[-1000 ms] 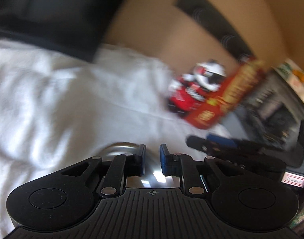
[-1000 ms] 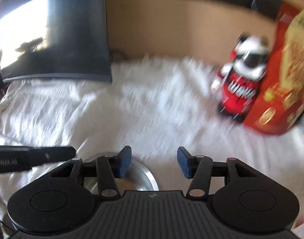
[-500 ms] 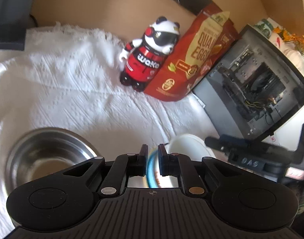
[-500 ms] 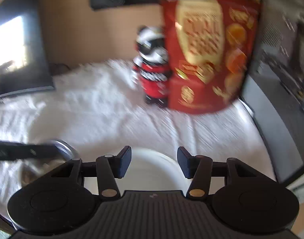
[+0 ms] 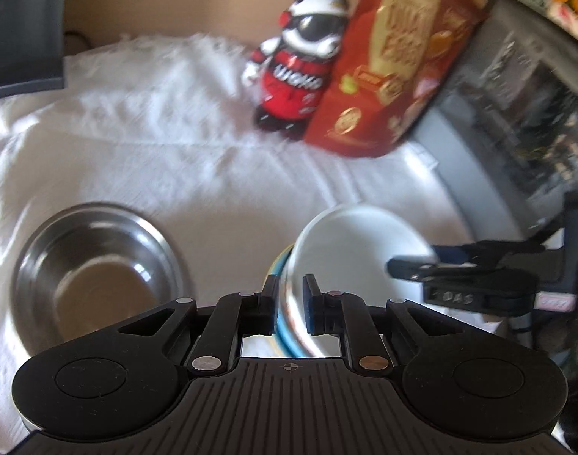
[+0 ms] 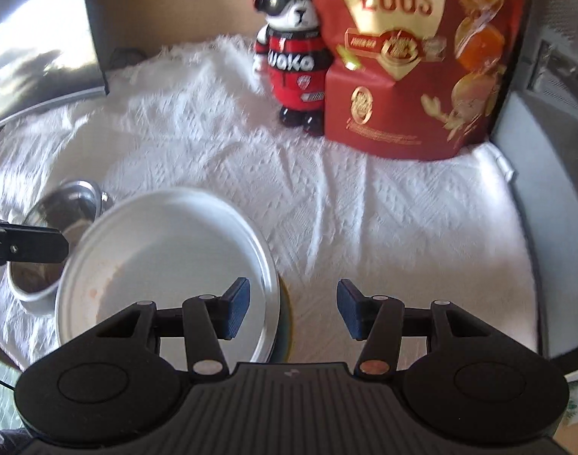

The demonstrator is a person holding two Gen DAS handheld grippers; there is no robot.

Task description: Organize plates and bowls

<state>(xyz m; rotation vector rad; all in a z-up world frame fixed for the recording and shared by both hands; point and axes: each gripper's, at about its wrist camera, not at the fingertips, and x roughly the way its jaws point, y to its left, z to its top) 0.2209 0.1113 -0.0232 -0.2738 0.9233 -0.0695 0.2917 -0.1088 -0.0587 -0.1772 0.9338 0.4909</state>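
A white plate tops a small stack with blue and yellow rims on the white cloth. Left of it sits a steel bowl. My left gripper is shut, and the stack's left rim shows in the narrow gap between its fingers; I cannot tell whether they touch it. In the right wrist view the left gripper reaches in over the steel bowl. My right gripper is open, its left finger over the plate's right edge and its right finger over bare cloth.
A panda figure and a red quail-egg bag stand at the back. An open computer case borders the right, a dark screen the back left. White cloth covers the table.
Both grippers have swept right: the steel bowl slid left in view and the white plate stack came in beneath them. Neither gripper's jaws have changed.
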